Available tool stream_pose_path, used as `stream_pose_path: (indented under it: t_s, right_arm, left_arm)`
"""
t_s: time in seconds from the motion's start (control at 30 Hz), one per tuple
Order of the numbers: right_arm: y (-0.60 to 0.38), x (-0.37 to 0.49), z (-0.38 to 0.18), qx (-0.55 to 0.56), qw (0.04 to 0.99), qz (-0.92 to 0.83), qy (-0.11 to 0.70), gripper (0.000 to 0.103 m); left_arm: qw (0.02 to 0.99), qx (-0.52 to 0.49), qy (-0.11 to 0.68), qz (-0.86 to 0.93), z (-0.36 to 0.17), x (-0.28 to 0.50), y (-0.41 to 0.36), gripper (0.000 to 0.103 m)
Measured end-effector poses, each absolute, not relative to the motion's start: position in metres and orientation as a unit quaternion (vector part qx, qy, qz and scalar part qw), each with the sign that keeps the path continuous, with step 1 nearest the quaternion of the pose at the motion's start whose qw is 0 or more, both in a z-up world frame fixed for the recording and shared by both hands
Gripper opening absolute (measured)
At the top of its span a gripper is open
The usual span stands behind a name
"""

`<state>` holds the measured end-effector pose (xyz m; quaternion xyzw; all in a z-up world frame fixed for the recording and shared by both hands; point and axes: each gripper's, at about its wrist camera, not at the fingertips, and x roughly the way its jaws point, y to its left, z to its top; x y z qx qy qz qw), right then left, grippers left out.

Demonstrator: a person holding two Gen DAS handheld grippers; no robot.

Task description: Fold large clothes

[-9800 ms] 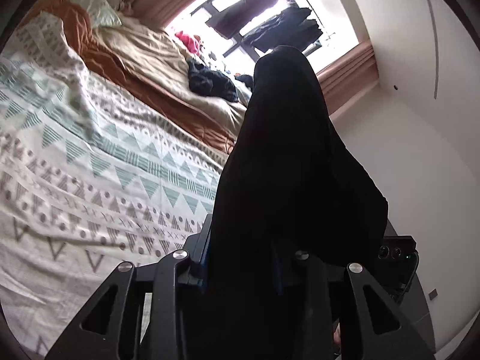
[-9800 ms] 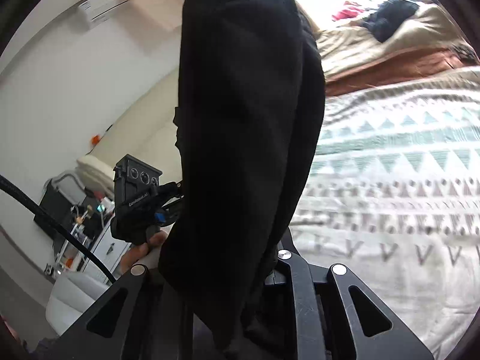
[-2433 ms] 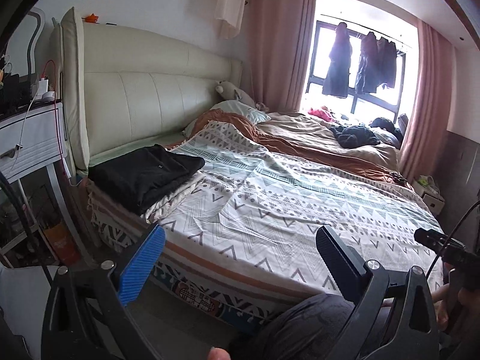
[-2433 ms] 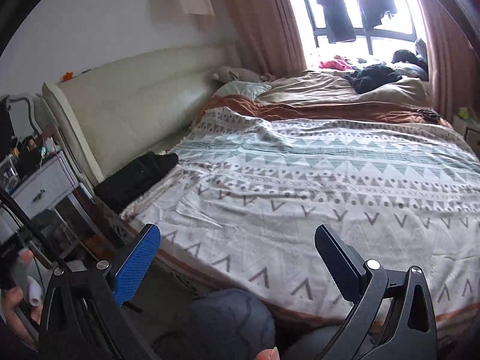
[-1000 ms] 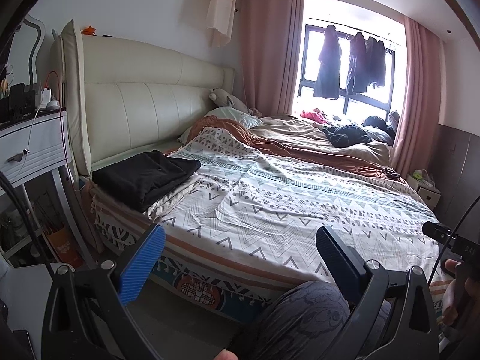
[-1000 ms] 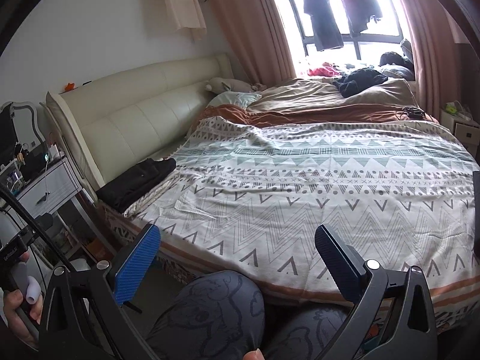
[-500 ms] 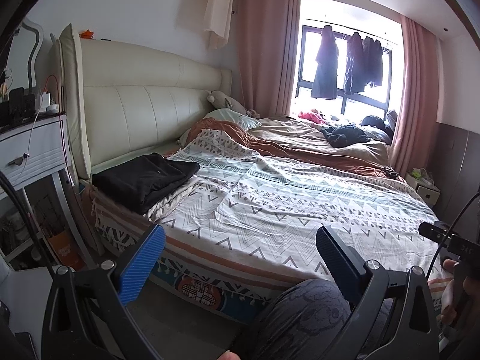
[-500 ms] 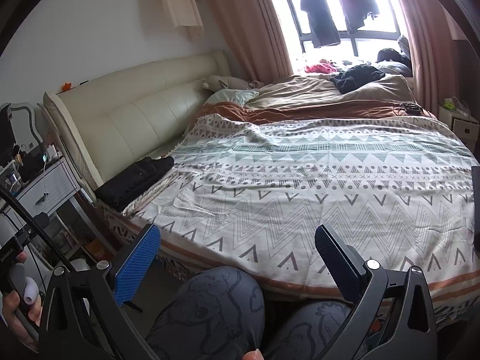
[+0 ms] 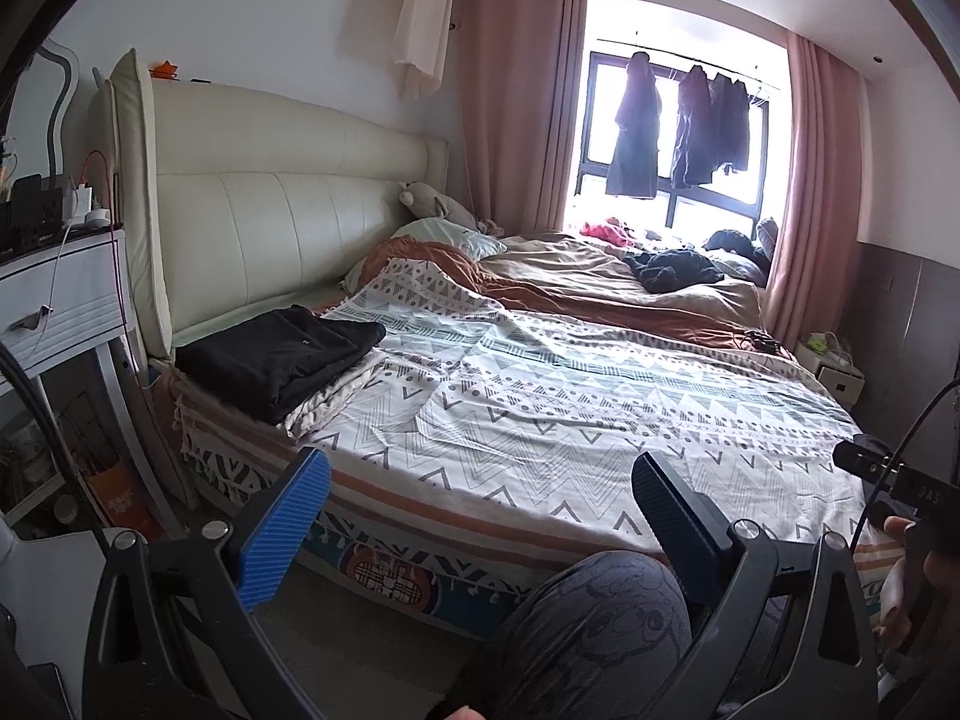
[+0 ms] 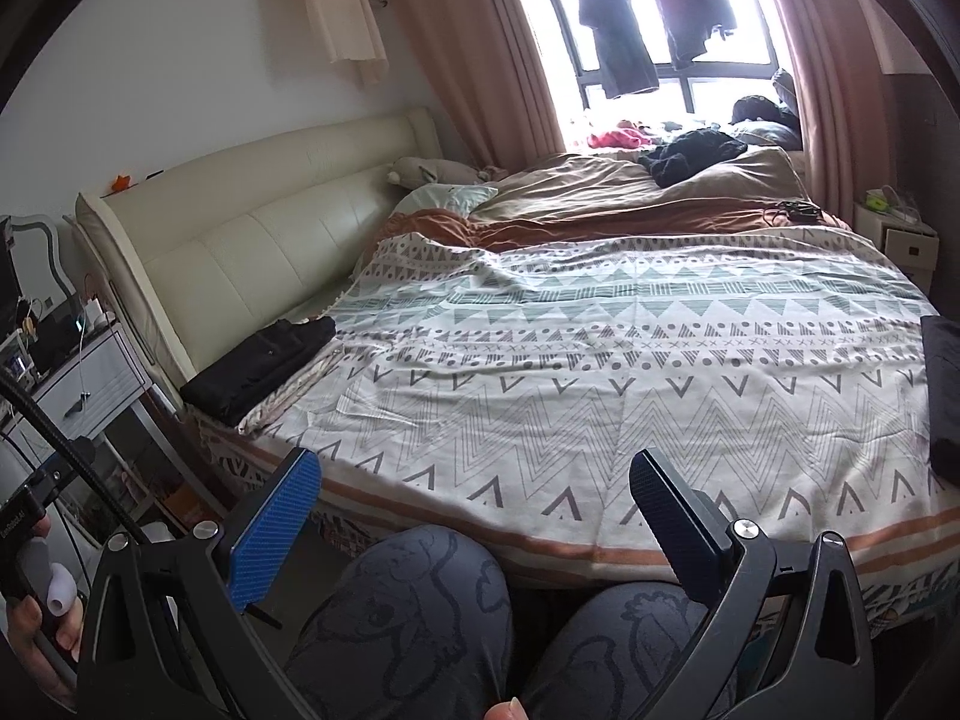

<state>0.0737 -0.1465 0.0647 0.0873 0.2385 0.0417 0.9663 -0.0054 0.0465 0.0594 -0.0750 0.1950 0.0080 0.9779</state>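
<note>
Left wrist view shows the folded black garment (image 9: 282,363) lying flat on the near left corner of the bed (image 9: 540,438), just beside the cream headboard (image 9: 270,234). It sits on a striped blanket edge, its corners squared, apparently parked there so the wide middle of the patterned bedspread (image 10: 600,372) stays free as a folding surface. From the right wrist view a second dark fabric piece (image 10: 942,396) lies at the far right edge of the bedspread, cut off by the frame, so I cannot tell what it is.

Both tools are pulled back off the bed, over the person's knees (image 10: 498,624). The left gripper (image 9: 474,510) has its fingers spread wide with nothing between them; the right gripper (image 10: 474,510) is likewise wide and empty. This reads as a pause between garments, one fold judged finished.

More loose dark clothes (image 9: 672,267) lie crumpled at the far end of the bed near the window (image 9: 678,138), on the brown duvet (image 9: 600,282), well apart from the folded piece. The near bed edge runs straight across in front of the knees, and the central bedspread is open room. To the left, a white nightstand (image 9: 60,300) crowds the corner beside the folded garment, leaving little room there.
</note>
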Motion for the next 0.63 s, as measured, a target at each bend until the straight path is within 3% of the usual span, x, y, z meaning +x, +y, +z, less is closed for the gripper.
stream_pose_path:
  t_s: [0.63]
  right_arm:
    - [-0.139, 0.041, 0.066, 0.094, 0.968, 0.031, 0.231, 0.103]
  left_arm:
    - [0.982, -0.060, 0.178, 0.000, 0.067, -0.036, 0.049, 0.103]
